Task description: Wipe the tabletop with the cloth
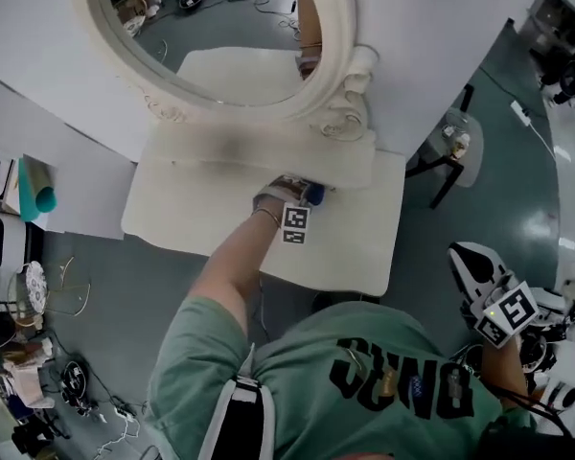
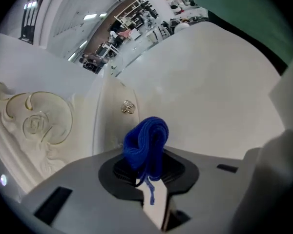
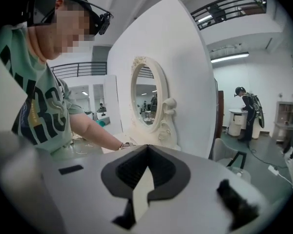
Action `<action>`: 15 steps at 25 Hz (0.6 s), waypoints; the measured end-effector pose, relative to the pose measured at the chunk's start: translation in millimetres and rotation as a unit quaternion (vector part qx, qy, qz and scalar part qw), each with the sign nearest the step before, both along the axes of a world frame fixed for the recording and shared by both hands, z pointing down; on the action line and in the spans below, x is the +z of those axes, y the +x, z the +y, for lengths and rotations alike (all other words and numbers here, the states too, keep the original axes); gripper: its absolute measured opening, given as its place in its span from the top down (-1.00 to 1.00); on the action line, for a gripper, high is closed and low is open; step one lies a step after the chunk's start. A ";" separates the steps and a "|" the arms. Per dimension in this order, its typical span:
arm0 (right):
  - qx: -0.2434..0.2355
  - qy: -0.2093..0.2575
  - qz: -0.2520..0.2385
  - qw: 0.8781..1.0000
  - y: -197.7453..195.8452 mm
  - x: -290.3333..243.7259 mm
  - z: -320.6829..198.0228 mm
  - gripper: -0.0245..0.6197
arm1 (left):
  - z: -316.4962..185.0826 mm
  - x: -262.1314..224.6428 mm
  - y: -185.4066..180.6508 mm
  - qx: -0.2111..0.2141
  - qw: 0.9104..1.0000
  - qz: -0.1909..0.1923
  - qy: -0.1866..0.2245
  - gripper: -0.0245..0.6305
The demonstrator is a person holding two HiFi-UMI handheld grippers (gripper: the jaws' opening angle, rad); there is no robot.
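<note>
A bunched blue cloth (image 2: 146, 143) sticks out from between the jaws of my left gripper (image 2: 145, 172), which is shut on it. In the head view that left gripper (image 1: 302, 199) rests on the cream tabletop (image 1: 355, 238) close to the raised shelf under the mirror, with the blue cloth (image 1: 313, 195) at its tip. My right gripper (image 1: 474, 266) hangs off to the right of the table, away from it, over the floor. In the right gripper view its jaws (image 3: 146, 167) are closed together with nothing between them.
An oval mirror (image 1: 220, 36) in a carved cream frame stands at the back of the table. A small drawer knob (image 2: 128, 107) is on the shelf front. A chair (image 1: 455, 147) stands right of the table; cables and clutter (image 1: 38, 353) lie on the floor at left.
</note>
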State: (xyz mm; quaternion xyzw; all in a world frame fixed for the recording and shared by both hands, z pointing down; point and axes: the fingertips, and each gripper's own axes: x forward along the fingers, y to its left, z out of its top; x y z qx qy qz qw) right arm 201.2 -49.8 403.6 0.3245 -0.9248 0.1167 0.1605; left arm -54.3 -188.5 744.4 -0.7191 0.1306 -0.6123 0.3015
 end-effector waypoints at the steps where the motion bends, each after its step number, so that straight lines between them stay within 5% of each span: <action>1: 0.010 -0.001 0.005 1.000 -2.4 1.6 3.1 0.89 | -1.8 3.9 -0.8 0.002 1.000 0.004 -0.002 0.68; 8: 0.038 0.002 0.021 0.999 -31.2 -1.1 28.1 0.89 | 23.5 6.5 3.6 0.035 0.999 0.018 -0.031 0.69; 15: 0.010 0.011 0.008 1.000 -68.6 -1.3 30.2 0.89 | 209.7 2.5 -5.4 0.080 0.984 0.072 -0.139 0.69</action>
